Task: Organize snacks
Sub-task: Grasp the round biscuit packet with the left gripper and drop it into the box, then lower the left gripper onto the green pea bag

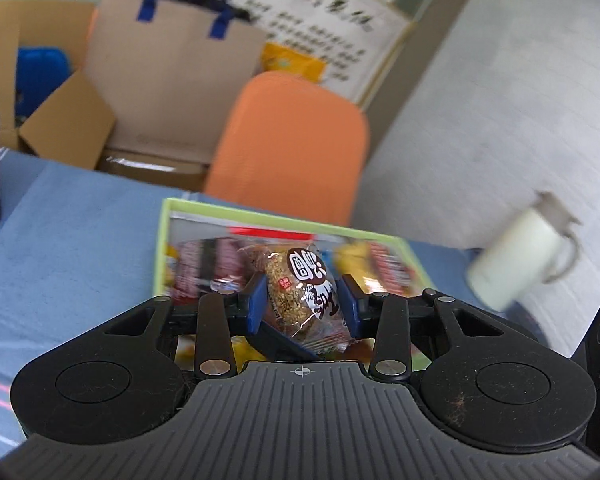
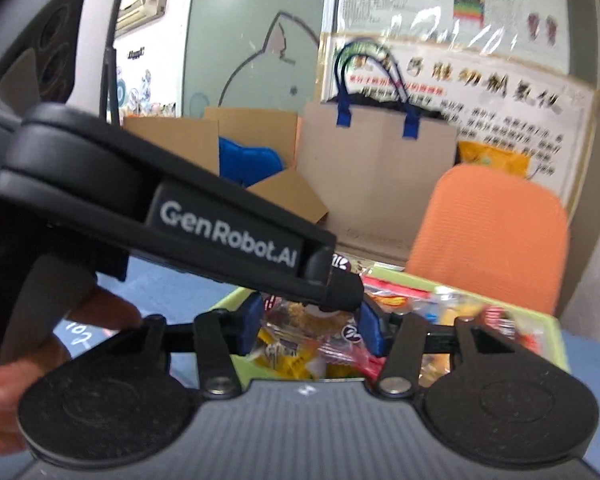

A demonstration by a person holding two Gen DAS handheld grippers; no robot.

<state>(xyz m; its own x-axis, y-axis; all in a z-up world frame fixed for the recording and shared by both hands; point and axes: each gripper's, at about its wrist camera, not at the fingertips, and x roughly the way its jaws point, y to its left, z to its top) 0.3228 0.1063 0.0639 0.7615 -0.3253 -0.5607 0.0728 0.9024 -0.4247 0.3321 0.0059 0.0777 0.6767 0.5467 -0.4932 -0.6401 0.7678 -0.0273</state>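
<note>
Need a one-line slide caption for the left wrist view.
Left gripper holding a wrapped snack over the green snack box.

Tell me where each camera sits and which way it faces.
Left wrist: on the left gripper, facing along its fingers over the green box; a brown snack packet sits clamped between the pads.
Right wrist: on the right gripper, facing the same box; the left gripper's body crosses in front.
Shared: box, orange chair, paper bag.
</note>
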